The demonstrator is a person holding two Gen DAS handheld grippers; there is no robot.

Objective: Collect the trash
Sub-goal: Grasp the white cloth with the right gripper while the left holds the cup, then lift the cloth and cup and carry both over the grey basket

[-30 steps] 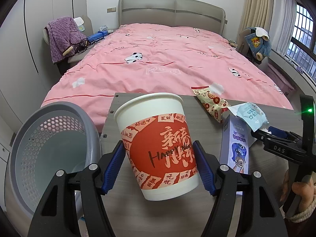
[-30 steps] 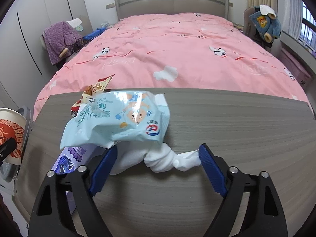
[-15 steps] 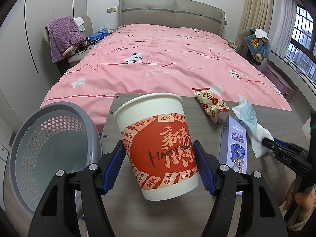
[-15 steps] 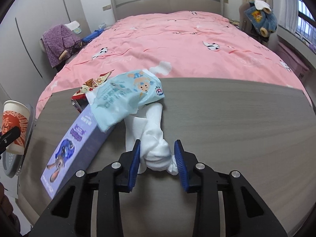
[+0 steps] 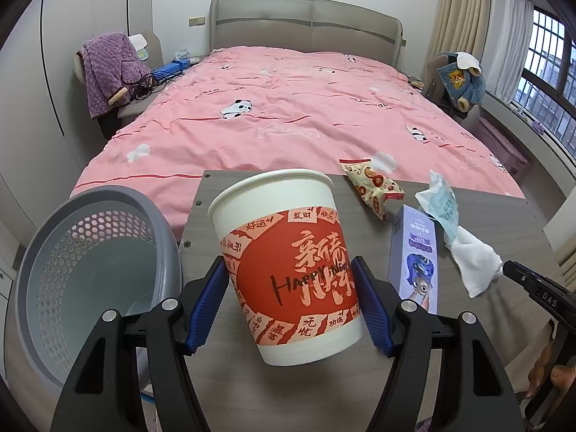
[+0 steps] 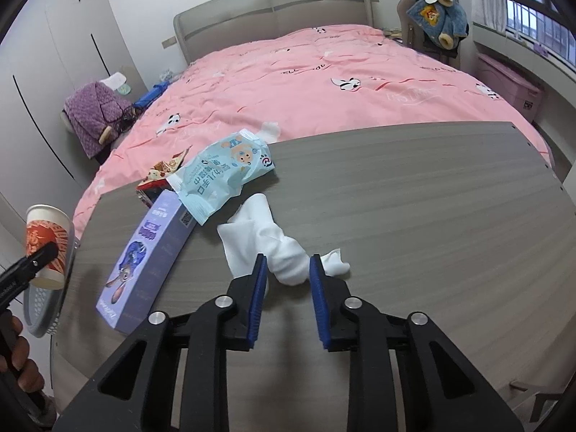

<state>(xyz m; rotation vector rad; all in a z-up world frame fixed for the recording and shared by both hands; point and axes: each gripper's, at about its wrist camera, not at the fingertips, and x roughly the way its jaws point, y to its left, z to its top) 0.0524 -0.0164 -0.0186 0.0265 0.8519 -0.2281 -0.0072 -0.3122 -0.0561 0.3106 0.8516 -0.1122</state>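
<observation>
- The left gripper reaches forward over the near left part of the grey table, its blue-padded fingers pressed against both sides of a paper cup.
- The cup, white with a red printed band, is tilted slightly, its open mouth leaning away toward the bed; its base looks clear of the table.
- Just left of the cup, beside the table's edge, stands a grey perforated basket, its mouth facing up.
- The right gripper points forward over the middle of the table, angled down, its fingers drawn close and pinching a crumpled white tissue.
- Part of the tissue trails out past the fingers on each side and lies on the table.
- Touching the far end of the tissue is a light blue wipes packet, lying flat.
- Its corner overlaps a long purple box lying flat to the left.
- Beyond the box, near the far table edge, lies a red and cream snack wrapper.
- In the left wrist view the right gripper's black tip shows at the right edge, with part of the person's hand below it.
</observation>
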